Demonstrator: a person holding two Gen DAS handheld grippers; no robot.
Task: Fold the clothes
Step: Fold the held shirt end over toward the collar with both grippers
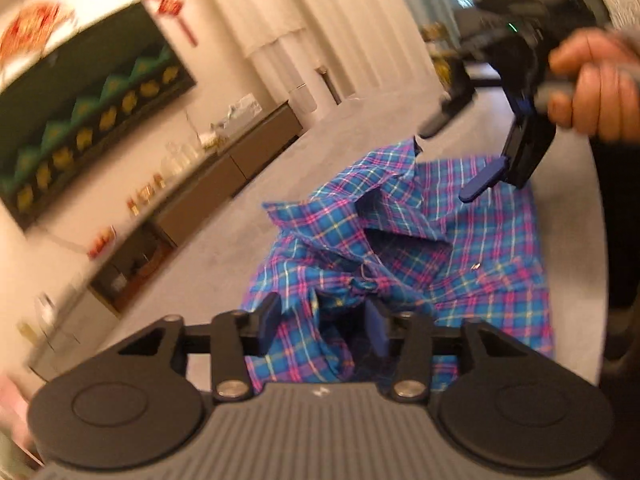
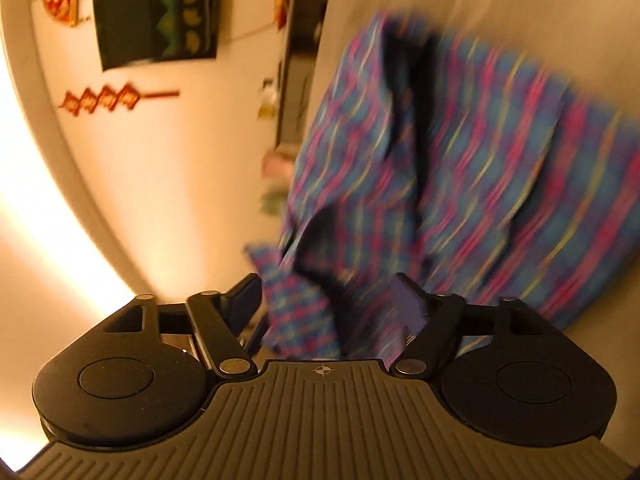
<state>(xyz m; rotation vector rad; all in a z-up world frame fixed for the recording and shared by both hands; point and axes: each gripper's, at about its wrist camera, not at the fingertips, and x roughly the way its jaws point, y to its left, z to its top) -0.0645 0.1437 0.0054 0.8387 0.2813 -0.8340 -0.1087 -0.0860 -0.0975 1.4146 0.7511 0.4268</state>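
A blue, pink and yellow plaid shirt (image 1: pixel 400 248) lies crumpled on a grey table (image 1: pixel 280 184). My left gripper (image 1: pixel 324 322) is open just above the shirt's near edge, with cloth bunched between its fingers. My right gripper (image 1: pixel 448 164) shows in the left wrist view, held in a hand above the shirt's far part with its fingers spread wide. In the right wrist view the right gripper (image 2: pixel 328 304) is open and the shirt (image 2: pixel 460 168) is motion-blurred, with a fold of cloth lying between the fingers.
A low brown cabinet (image 1: pixel 248 152) with bottles and small items runs along the wall at left. A dark framed picture (image 1: pixel 88 120) and red ornaments hang above it. White curtains (image 1: pixel 320 20) stand at the back. The person's dark sleeve (image 1: pixel 624 240) is at the right edge.
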